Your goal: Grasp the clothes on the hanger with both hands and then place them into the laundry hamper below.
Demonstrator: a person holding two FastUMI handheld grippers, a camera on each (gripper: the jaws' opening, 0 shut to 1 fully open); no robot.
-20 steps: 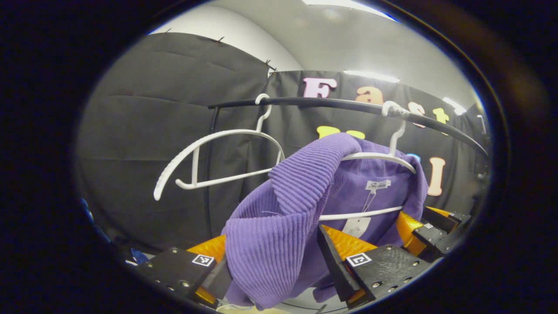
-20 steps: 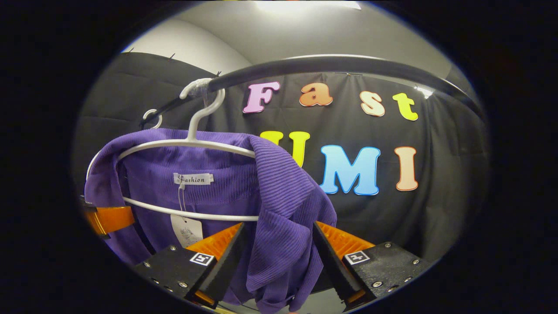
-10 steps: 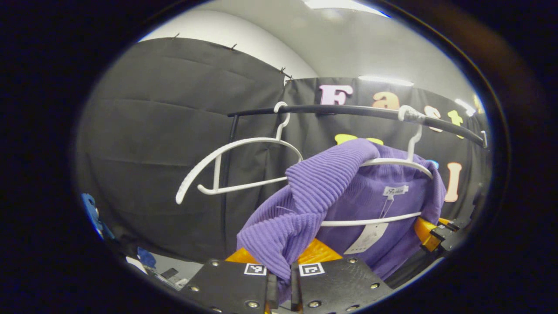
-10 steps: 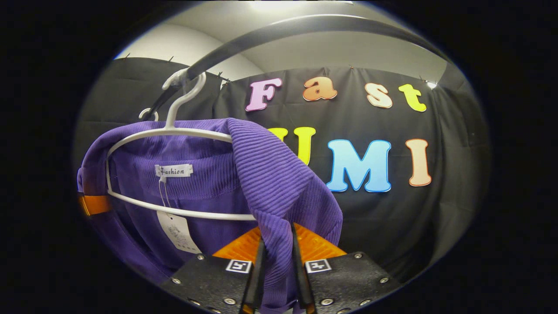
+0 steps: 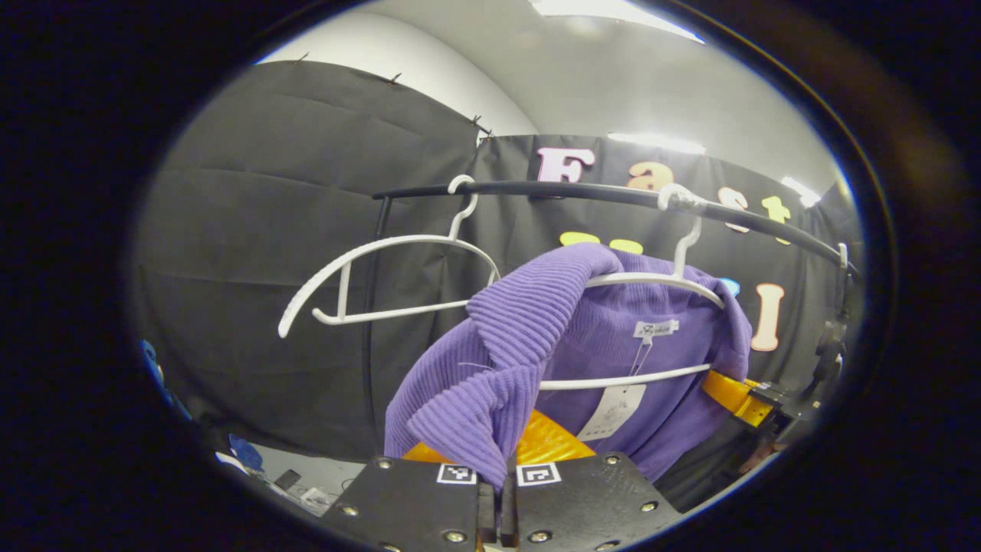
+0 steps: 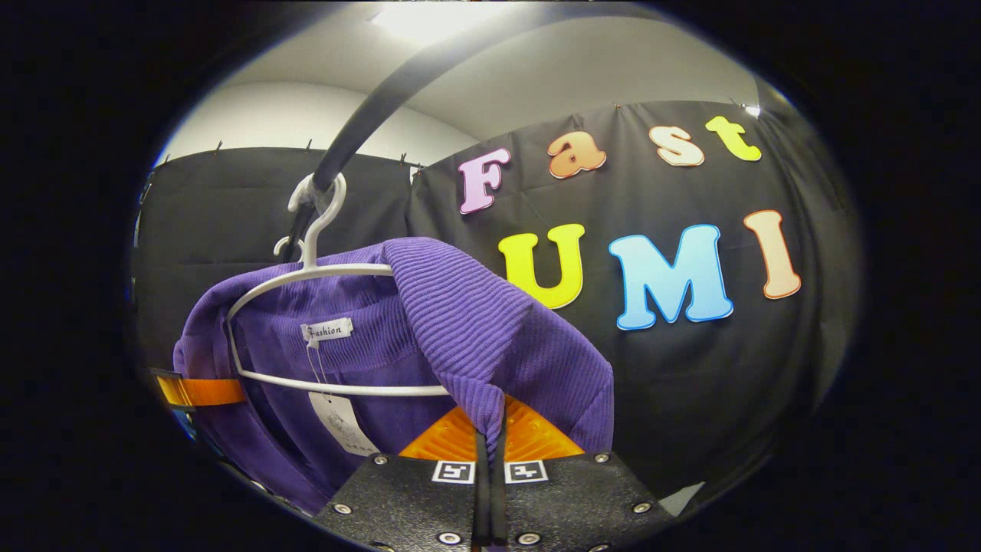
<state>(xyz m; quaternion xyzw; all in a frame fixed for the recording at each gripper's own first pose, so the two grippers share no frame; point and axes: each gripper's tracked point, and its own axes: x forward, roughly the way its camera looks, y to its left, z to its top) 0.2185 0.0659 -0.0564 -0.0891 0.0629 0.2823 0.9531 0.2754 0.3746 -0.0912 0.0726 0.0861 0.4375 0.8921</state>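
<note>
A purple ribbed sweater (image 5: 536,322) (image 6: 475,322) hangs on a white hanger (image 5: 651,280) (image 6: 322,270) hooked over a black rail (image 5: 582,190) (image 6: 360,123). My left gripper (image 5: 497,460) is shut on a fold of the sweater's near shoulder, at the bottom of the left gripper view. My right gripper (image 6: 489,437) is shut on the opposite shoulder fold, low in the right gripper view. The right gripper (image 5: 739,395) also appears at the sweater's far side in the left gripper view, and the left gripper (image 6: 199,391) appears beyond the sweater in the right gripper view. A paper tag (image 5: 613,410) dangles inside the collar.
A second, bare white hanger (image 5: 383,276) hangs on the rail to the left of the sweater. The rail's upright post (image 5: 372,307) stands behind it. Black cloth walls close the booth behind.
Both grippers have gone from open around the sweater's shoulders to shut tight on the fabric. The right gripper's view has tilted, with the rail now running steeply upward.
</note>
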